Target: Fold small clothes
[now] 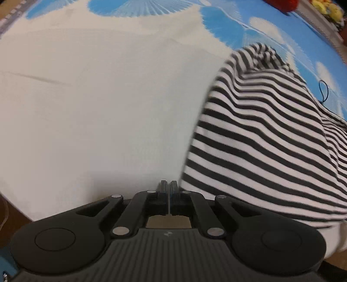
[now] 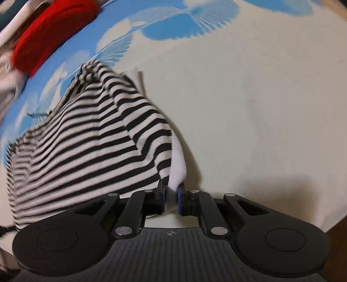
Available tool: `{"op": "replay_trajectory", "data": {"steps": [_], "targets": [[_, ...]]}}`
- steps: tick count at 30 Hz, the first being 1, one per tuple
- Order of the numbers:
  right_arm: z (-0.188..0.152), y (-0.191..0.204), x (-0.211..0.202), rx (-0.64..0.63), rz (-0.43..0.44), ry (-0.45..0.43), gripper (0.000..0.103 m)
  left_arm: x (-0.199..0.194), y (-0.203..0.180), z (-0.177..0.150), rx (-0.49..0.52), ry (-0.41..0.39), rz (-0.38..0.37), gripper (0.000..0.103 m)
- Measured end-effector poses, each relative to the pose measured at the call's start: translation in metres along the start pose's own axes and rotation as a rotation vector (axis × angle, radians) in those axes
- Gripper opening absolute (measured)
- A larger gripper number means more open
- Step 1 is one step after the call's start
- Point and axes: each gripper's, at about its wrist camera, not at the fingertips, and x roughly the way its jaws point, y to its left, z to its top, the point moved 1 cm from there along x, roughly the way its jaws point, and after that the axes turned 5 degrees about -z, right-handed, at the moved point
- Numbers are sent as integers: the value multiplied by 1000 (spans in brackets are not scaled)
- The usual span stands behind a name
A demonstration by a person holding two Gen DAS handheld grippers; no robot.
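Note:
A small black-and-white striped garment hangs bunched over the white cloth-covered surface. In the left wrist view it fills the right side. My left gripper is shut, its fingers pressed together with nothing seen between them, the garment just to its right. In the right wrist view the striped garment drapes at the left and centre. My right gripper is shut on the garment's white edge, and the fabric rises from the jaws.
A blue and white patterned sheet lies beyond the white cloth. A red fuzzy item sits at the far left of the right wrist view. Yellow items lie at the far right edge. A dark cord lies on the sheet.

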Motion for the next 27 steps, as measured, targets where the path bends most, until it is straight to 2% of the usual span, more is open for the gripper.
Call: {"op": "replay_trajectory", "data": {"steps": [3, 5, 7, 9, 10, 11, 12, 13, 14, 15, 17, 19, 21, 23, 25, 27], "targets": [[1, 6, -6, -15, -41, -33, 19, -24, -12, 6, 19, -129, -110, 7], [3, 10, -21, -28, -64, -132, 25, -35, -26, 6, 60, -187, -181, 7], [3, 18, -35, -75, -50, -241, 25, -34, -46, 7, 113, -189, -235, 7], [5, 24, -39, -109, 34, -268, 26, -29, -68, 6, 179, -168, -269, 7], [5, 27, -35, -116, 81, -241, 27, -25, -79, 6, 208, -160, -276, 7], [4, 29, -28, -124, 105, -197, 33, -19, -90, 9, 230, -151, -278, 8], [2, 32, -16, -143, 96, -129, 38, -14, -99, 8, 247, -137, -273, 12], [-1, 34, -3, -177, 42, -57, 38, -7, -110, 7, 256, -117, -258, 24], [-7, 36, 13, -230, -54, 20, 38, 9, -120, 9, 262, -89, -232, 31], [-9, 39, 18, -269, -100, 29, 38, 20, -126, 8, 270, -49, -178, 39], [-7, 48, 9, -301, -101, -37, 39, 28, -128, 8, 250, -34, -79, 39], [-7, 52, -2, -317, -97, -98, 39, 11, -130, 14, 194, -152, -72, 37], [-4, 55, -14, -301, -45, -160, 39, -7, -136, 17, 167, -266, -137, 37], [-3, 58, -25, -277, 28, -216, 39, -15, -148, 17, 171, -319, -231, 37], [2, 68, -28, -278, 90, -250, 39, -14, -165, 14, 215, -319, -286, 37], [3, 81, -31, -301, 135, -252, 40, -5, -186, 10, 276, -286, -306, 38]]}}
